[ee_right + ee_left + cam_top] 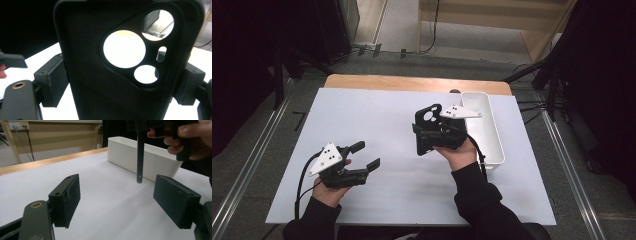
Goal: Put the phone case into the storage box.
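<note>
Two grippers are seen over a white worktop point(377, 125), and a black phone case point(426, 129) is clamped in the right gripper point(438, 131). The case is held upright above the worktop, its long axis roughly vertical, its camera cut-outs at the top, and its two long edges are pressed between the jaw pads, as shown in the right gripper view point(125, 75). A white bin point(484, 131) lies just beyond it, toward the worktop's right edge, its long side running away from the person. The left gripper point(364, 156) is held low and well apart to the case's left, its jaws spread wide with nothing between them. In the left gripper view the case point(140, 155) is seen edge-on, hanging ahead of those jaws with the bin point(147, 157) behind it. The right hand point(457, 155) is judged far nearer the bin, so any drop would fall to it.
</note>
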Demonstrator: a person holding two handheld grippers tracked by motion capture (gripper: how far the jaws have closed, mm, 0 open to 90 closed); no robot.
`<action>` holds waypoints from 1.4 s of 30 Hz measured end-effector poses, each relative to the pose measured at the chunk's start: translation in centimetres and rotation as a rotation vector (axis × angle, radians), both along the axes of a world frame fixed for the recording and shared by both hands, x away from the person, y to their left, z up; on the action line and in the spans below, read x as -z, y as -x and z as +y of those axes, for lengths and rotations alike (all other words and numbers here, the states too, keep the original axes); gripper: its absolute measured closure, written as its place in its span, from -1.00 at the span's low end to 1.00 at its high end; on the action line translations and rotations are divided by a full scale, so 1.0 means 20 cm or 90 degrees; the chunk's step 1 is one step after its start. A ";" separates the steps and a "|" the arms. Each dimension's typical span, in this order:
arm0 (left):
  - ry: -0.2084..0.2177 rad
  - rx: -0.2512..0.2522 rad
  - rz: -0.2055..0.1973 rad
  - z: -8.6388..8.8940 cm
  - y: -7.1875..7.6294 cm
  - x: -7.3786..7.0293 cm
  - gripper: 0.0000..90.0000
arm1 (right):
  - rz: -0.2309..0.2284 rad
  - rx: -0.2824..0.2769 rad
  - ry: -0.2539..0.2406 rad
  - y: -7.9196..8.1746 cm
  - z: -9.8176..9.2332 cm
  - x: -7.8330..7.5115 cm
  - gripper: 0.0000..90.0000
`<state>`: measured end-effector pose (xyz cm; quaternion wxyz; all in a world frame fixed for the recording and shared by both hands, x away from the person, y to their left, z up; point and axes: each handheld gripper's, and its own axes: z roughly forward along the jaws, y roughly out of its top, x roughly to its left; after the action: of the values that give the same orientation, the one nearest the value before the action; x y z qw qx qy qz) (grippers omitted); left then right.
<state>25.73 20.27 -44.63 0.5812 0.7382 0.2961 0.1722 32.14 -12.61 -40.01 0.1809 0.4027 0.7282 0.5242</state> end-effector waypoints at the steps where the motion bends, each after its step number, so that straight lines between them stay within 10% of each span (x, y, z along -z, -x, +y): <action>1: 0.001 0.000 -0.001 0.00 0.00 0.00 -0.52 | 0.002 0.001 -0.001 0.00 0.00 0.00 -0.70; 42: -0.006 -0.017 0.006 0.06 0.03 0.03 -0.52 | 0.001 0.057 -0.022 -0.10 -0.32 -0.17 -0.70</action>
<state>25.20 21.56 -45.31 0.5740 0.7378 0.3076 0.1777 34.18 -19.08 -36.70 0.1966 0.4381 0.7003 0.5282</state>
